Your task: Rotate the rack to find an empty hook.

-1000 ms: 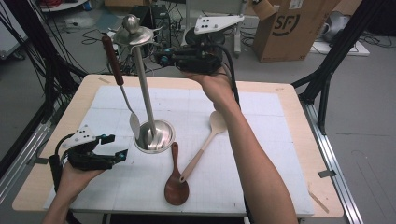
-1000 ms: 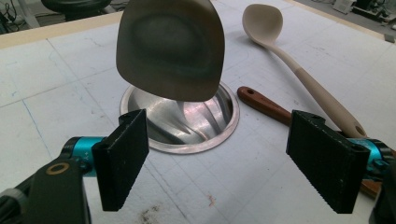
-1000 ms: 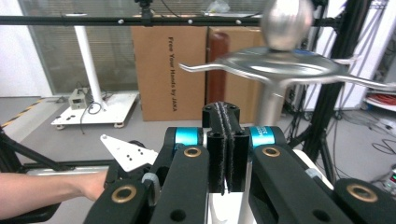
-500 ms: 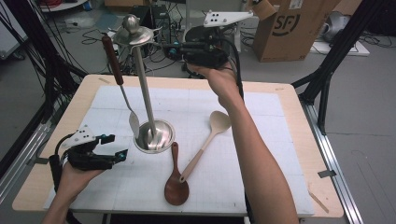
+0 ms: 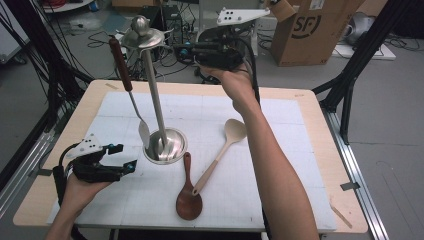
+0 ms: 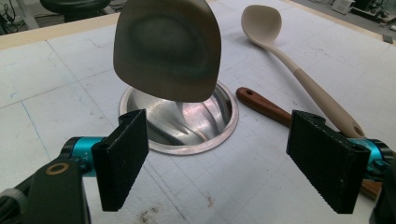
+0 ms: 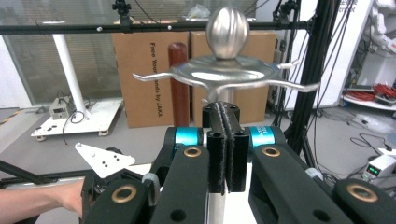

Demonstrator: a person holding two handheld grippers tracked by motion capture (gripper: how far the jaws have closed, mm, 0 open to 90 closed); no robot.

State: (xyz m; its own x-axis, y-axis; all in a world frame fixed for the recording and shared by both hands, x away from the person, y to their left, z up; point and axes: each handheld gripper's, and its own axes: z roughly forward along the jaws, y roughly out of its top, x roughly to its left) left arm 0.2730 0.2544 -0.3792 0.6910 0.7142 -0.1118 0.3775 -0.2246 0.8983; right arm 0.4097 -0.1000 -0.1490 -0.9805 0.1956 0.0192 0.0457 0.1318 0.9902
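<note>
A steel utensil stand [image 5: 154,100] rises from its round base [image 5: 175,150] on the white mat. From a hook under its top [image 7: 227,72] hangs a metal spoon with a red-brown handle [image 5: 121,64]. My right gripper [image 5: 177,49] is held high, just right of the stand's top, its jaws shut together [image 7: 227,119] with nothing between them. Low at the mat's left, my left gripper [image 5: 126,156] is open and empty, and it faces the base [image 6: 182,121] and the hanging spoon's bowl [image 6: 168,49].
A dark wooden spoon [image 5: 189,195] and a beige spoon [image 5: 225,147] lie on the mat right of the base, their handles crossing. Cardboard boxes [image 5: 310,30], cables and black frame legs stand beyond the table's far edge.
My right gripper has risen a little beside the stand's top. The left gripper and the spoons have stayed where they were.
</note>
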